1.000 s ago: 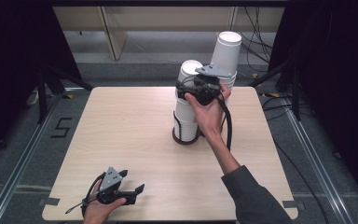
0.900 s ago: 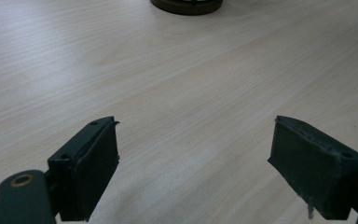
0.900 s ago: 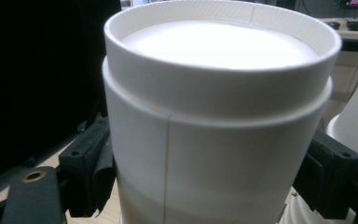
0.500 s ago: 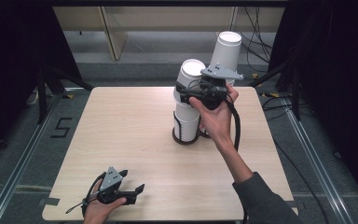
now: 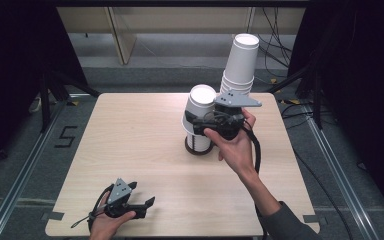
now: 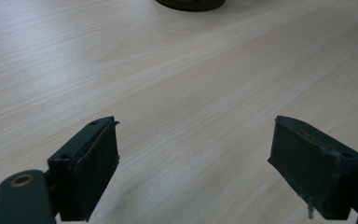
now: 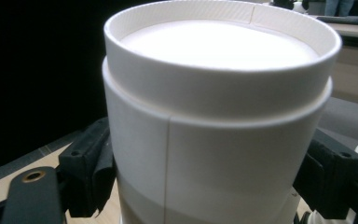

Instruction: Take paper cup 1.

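right gripper (image 5: 200, 127) clamped on white cup stack (image 5: 200, 117), seemingly over dark base, left gripper (image 5: 145, 206) spread open

A short stack of upturned white paper cups (image 5: 200, 117) stands on a dark round base (image 5: 198, 148) mid-table; a taller, tilted stack (image 5: 240, 62) rises just beside it.

The person's right hand (image 5: 237, 145) reaches up from the lower right, forearm stretched out, holding the right gripper (image 7: 205, 172) raised with its jaws pressed against either side of a white cup stack (image 7: 214, 116) that stands between them. The left hand (image 5: 107, 222) rests low, just behind the left gripper (image 6: 193, 163), whose jaws gape wide apart with nothing between them.
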Available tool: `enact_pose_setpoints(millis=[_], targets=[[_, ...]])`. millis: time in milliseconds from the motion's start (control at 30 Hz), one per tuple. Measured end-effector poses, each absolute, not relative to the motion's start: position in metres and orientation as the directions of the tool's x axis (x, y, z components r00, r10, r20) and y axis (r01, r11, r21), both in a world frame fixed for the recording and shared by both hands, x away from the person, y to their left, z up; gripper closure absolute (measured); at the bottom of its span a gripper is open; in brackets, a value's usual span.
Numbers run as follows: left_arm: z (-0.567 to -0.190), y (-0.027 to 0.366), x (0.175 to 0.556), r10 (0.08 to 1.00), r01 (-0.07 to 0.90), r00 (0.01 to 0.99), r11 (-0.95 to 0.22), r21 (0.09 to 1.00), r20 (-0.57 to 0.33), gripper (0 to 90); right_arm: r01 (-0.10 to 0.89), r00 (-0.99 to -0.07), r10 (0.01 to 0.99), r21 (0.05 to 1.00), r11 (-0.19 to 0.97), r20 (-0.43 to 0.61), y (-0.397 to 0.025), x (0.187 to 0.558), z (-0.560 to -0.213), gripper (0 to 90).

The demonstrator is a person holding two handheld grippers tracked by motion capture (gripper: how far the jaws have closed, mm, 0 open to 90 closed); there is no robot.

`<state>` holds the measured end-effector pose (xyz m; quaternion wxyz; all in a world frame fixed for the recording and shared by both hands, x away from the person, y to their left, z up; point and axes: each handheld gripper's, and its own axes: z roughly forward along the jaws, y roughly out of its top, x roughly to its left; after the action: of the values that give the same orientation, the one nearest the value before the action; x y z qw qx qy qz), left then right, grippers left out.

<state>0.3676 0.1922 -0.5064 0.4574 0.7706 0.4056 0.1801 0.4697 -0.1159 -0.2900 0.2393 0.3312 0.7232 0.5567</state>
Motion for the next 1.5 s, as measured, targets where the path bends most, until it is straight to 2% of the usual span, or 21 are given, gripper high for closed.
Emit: enact_pose_setpoints(millis=[100,200,233,633,1033,1500], targets=[[-0.507,0.194,0.369,0.789,0.461,0.607,-0.254,0.85,-0.094,14.6,0.239,-0.678,0.733,0.958,0.158,0.049,-0.119,0.465,-0.298,18.3],[-0.507,0.194,0.37,0.794,0.461,0.601,-0.251,0.851,-0.092,14.6,0.221,-0.683,0.73,0.961,0.168,0.029,-0.122,0.462,-0.305,18.3],[-0.507,0.194,0.37,0.794,0.461,0.601,-0.251,0.851,-0.092,14.6,0.246,-0.688,0.723,0.956,0.162,0.055,-0.123,0.46,-0.308,18.3],[-0.507,0.194,0.37,0.792,0.456,0.603,-0.249,0.855,-0.091,14.6,0.255,-0.723,0.689,0.947,0.197,0.051,-0.127,0.446,-0.335,18.3],[-0.508,0.192,0.37,0.784,0.447,0.614,-0.255,0.857,-0.088,14.6,0.32,-0.752,0.649,0.924,0.207,0.115,-0.13,0.443,-0.375,18.3],[-0.508,0.191,0.37,0.783,0.445,0.616,-0.25,0.86,-0.091,14.6,0.323,-0.797,0.596,0.901,0.289,0.095,-0.117,0.438,-0.411,18.2]])
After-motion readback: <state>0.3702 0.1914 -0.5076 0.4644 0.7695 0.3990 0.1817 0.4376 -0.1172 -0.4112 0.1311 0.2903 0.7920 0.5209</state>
